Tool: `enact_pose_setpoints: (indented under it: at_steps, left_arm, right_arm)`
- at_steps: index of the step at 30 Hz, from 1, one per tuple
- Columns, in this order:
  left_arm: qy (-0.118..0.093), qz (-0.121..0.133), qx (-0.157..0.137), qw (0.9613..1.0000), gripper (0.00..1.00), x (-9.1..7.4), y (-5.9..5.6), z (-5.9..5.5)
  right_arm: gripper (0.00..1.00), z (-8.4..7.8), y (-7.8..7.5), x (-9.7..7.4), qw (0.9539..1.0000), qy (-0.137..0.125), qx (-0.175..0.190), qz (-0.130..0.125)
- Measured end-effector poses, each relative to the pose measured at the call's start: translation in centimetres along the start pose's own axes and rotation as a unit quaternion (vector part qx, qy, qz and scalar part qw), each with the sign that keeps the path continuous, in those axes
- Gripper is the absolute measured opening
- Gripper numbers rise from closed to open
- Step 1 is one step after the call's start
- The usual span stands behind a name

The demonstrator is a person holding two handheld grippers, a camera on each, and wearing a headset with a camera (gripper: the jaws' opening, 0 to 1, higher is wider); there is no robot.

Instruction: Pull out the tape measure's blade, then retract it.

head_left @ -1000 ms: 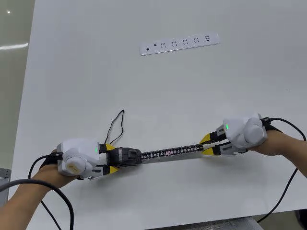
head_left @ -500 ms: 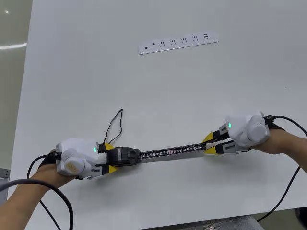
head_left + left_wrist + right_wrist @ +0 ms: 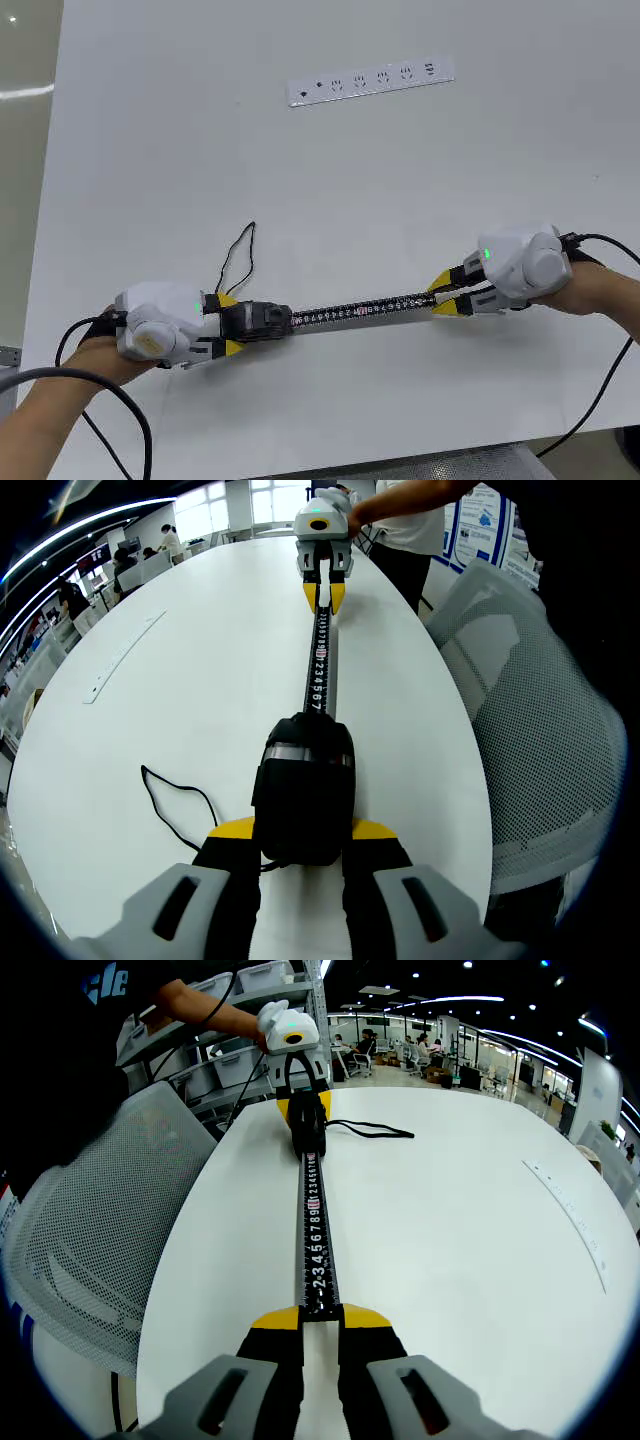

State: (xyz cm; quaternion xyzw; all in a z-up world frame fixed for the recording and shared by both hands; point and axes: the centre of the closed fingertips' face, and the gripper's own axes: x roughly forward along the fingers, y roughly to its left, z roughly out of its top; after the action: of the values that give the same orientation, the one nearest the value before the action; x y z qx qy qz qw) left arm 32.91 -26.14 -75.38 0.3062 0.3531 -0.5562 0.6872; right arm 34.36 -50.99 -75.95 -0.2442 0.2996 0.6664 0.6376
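The tape measure lies on a white table [image 3: 300, 180], near the edge closest to the person. Its black case [image 3: 258, 320] sits at the left, and the blade [image 3: 365, 309] runs out of it in a straight line to the right, low over the tabletop.

The left gripper [image 3: 232, 324] is closed around the sides of the case, likely to anchor it against the pull. The right gripper [image 3: 441, 294] is pinched shut on the blade's free end. In the right gripper view the numbered blade [image 3: 314, 1230] runs straight from the jaws to the case [image 3: 304, 1120], so it looks taut. The blade appears well drawn out; retracting is not yet done.

A thin black strap [image 3: 238, 258] loops from the case across the table. A power strip [image 3: 370, 79] lies well apart at the far side, with bare table between. A mesh chair [image 3: 540, 730] stands beyond the near edge. To the right, the table carries on past the right gripper, leaving some room for pulling.
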Motion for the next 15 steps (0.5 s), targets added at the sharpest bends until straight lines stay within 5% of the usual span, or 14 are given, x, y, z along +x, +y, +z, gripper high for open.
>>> enact_pose_setpoints:
  at_steps: [15]
  left_arm:
    - [0.003, -0.002, 0.001, 1.0, 0.27, -0.03, 0.03, -0.04]
  right_arm:
    - [0.09, -0.29, 0.22, -0.83, 1.0, 0.004, 0.004, -0.003]
